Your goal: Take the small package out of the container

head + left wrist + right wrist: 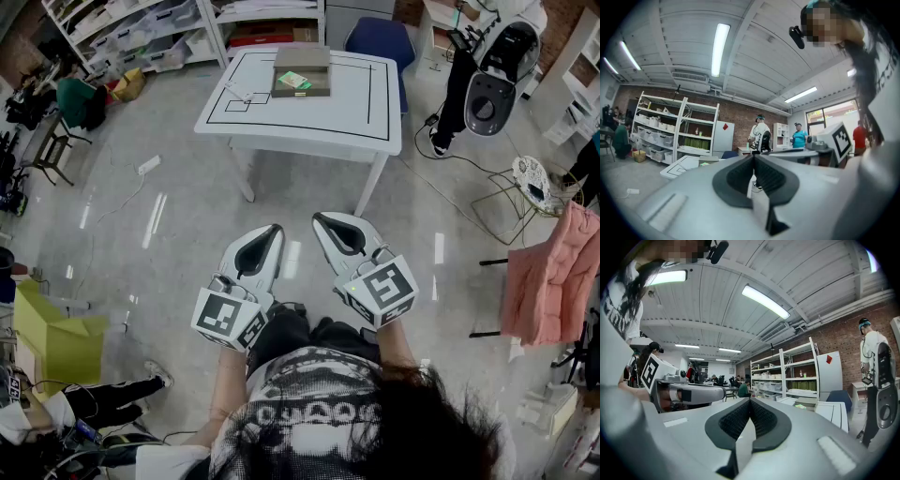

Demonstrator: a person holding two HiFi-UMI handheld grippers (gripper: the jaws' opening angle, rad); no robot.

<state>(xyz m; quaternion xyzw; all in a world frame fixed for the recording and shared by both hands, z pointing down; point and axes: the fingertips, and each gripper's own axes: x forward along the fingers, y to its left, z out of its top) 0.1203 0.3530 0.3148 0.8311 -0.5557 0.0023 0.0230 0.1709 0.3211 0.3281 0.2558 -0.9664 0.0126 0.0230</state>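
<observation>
A white table [309,117] stands well ahead of me on the grey floor. On its far side rests a flat grey-brown container [302,71] holding a small green package [293,81]. I hold both grippers close to my body, far short of the table. The left gripper [274,229] is shut with nothing between its jaws, and so is the right gripper [322,219]. The left gripper view shows its shut jaw tips [753,157] pointing towards the distant table [680,167]. Past the right gripper [750,400] I see the container [800,402] far off.
A blue chair [380,37] stands behind the table and shelving [141,28] lines the back wall. A person [457,89] stands at the table's right. A pink cloth [548,277] hangs on a rack at the right, and a yellow box [47,337] sits at the left.
</observation>
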